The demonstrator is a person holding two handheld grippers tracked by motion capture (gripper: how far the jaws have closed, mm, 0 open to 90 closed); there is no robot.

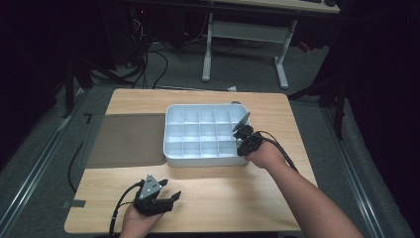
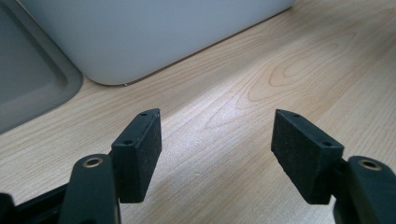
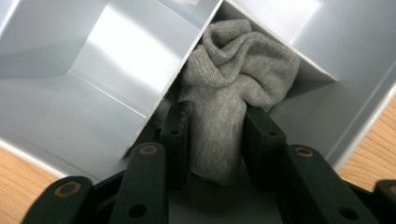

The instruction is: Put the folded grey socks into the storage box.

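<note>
One grey sock is the thing in play, and it sits in a compartment at the right end of the white tray, in the nearer part of that end as the high view shows it. The right gripper reaches over the tray's right wall there. In the right gripper view its fingers are clenched on the sock's lower end, one on each side of the fabric, while the bunched upper part is pressed into the corner where two dividers meet.

The relation that matters: the sock runs away from the fingers along the gripper's own line, its long axis pointing straight ahead into that corner. So the cloth lies ahead of the grip, not beside it. My judgement is that either move from here, pushing it down into the cell or drawing it out, follows that same line; a sideways pull would likely drag the fabric against the divider.

The left gripper rests near the worktop's front edge, towards its left, well apart from the sock. Its fingers are released, spread wide over bare wood with nothing between them, the tray's rounded front left corner and the grey mat ahead. The right hand is clearly the nearer one.
</note>
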